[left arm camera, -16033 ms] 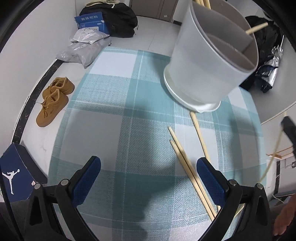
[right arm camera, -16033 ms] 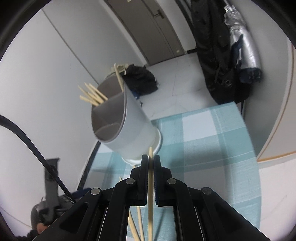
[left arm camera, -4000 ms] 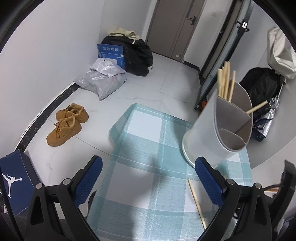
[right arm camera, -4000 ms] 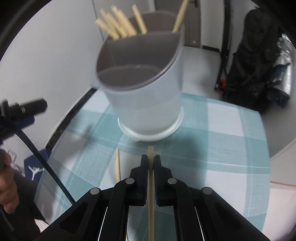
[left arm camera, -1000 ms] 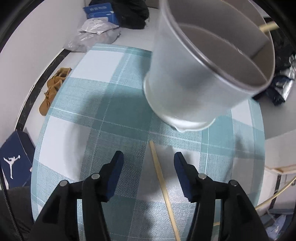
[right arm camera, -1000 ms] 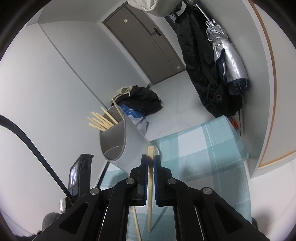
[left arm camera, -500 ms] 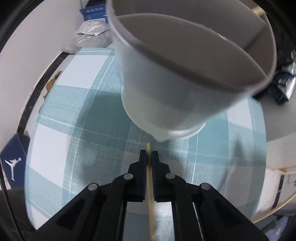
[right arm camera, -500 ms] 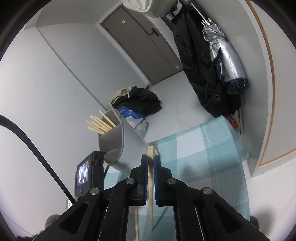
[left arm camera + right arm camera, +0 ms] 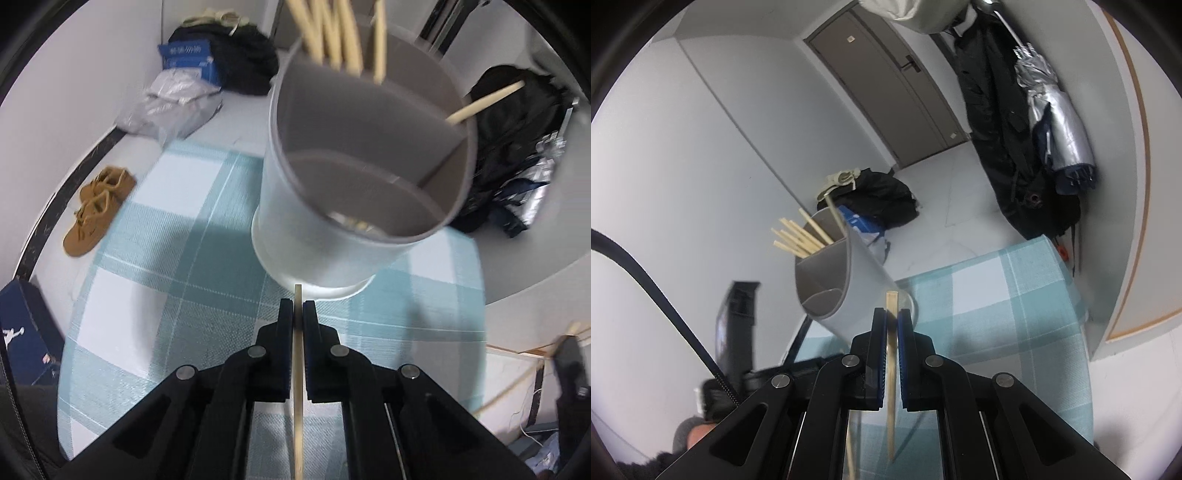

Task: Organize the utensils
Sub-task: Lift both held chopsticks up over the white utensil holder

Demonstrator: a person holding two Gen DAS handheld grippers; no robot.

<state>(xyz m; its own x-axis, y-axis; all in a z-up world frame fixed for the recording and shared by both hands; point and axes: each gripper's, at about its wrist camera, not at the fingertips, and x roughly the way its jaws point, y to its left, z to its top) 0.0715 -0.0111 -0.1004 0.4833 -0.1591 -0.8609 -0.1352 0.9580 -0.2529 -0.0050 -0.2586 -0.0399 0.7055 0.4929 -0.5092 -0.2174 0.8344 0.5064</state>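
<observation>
1 chopstick [image 9: 297, 369] is being clamped by each gripper [image 9: 297, 314]; tips are being risked against the holder [image 9: 354, 177] rim, causing slippage.

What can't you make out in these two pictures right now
- Left wrist view: the lower end of the chopstick in the left gripper is cut off by the frame edge.
- Left wrist view: whatever lies at the holder's bottom is blurred.
- Right wrist view: the holder's base is hidden behind the right gripper.

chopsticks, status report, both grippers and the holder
Left gripper shut on a chopstick, tip near the holder base. Right gripper shut on another chopstick. Holder upright on the checked cloth, several chopsticks already inside. Nothing blocking.
</observation>
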